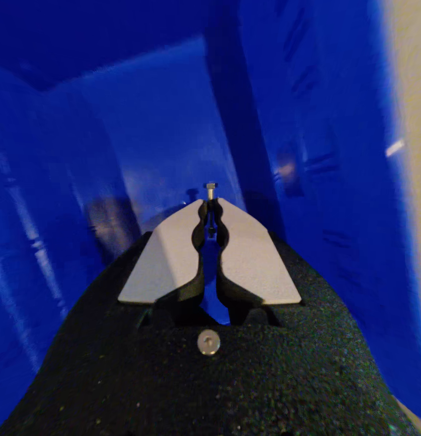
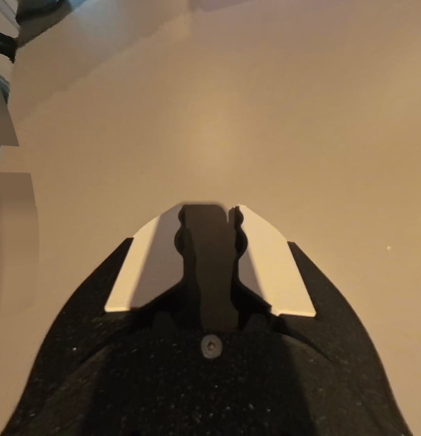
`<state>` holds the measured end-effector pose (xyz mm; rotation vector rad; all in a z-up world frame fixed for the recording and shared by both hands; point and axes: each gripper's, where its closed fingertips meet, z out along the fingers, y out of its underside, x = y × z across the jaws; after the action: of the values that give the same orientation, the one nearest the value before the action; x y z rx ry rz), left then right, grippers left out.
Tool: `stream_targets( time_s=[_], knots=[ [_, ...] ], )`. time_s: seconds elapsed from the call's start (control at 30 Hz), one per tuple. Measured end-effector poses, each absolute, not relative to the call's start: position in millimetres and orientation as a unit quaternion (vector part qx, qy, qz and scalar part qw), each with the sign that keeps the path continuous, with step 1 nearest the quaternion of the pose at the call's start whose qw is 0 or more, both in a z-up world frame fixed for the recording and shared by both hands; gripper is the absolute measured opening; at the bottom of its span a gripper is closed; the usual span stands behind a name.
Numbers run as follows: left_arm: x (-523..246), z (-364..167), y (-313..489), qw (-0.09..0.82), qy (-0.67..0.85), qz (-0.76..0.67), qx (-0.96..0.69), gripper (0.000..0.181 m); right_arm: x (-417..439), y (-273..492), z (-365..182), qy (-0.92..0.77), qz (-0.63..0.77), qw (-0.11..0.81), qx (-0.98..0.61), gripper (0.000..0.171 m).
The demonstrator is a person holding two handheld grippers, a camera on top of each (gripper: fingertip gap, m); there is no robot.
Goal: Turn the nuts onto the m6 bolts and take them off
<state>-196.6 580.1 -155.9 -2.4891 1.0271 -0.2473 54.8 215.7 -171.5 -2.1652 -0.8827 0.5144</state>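
In the left wrist view my left gripper (image 1: 210, 201) is shut on a silver hex-head bolt (image 1: 211, 190). The bolt's head sticks out past the fingertips. A small dark nut (image 1: 211, 230) sits on its shank between the fingers. The gripper is inside a blue plastic bin (image 1: 134, 118). In the right wrist view my right gripper (image 2: 208, 207) is open and empty over a tan tabletop (image 2: 228, 118). No bolt or nut shows in that view.
Blurred metal parts lie in the bin at the left (image 1: 105, 219) and beyond a blue divider wall (image 1: 240, 118) at the right (image 1: 285, 169). A small silver piece (image 1: 395, 147) lies on the table outside the bin. The table's left edge (image 2: 13, 70) shows.
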Motion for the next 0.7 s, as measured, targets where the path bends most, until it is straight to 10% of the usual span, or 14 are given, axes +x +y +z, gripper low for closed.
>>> stream_targets(
  time_s=[0.27,0.5,0.7],
  knots=[
    [-36.7,61.7,429.8,0.536,0.346,-0.477,-0.604,0.005,76.7,272.3,-109.4,-0.202,0.204,0.552,-0.783,0.042],
    [99.8,-2.5,332.6,0.404,0.122,-0.764,-0.488,0.005,138.4,287.1,-48.5,-0.198,0.015,0.718,-0.667,0.037],
    [151.0,-36.5,279.8,0.35,0.177,-0.783,-0.483,0.005,141.1,269.3,-60.3,-0.173,0.165,0.7,-0.673,0.03]
  ],
)
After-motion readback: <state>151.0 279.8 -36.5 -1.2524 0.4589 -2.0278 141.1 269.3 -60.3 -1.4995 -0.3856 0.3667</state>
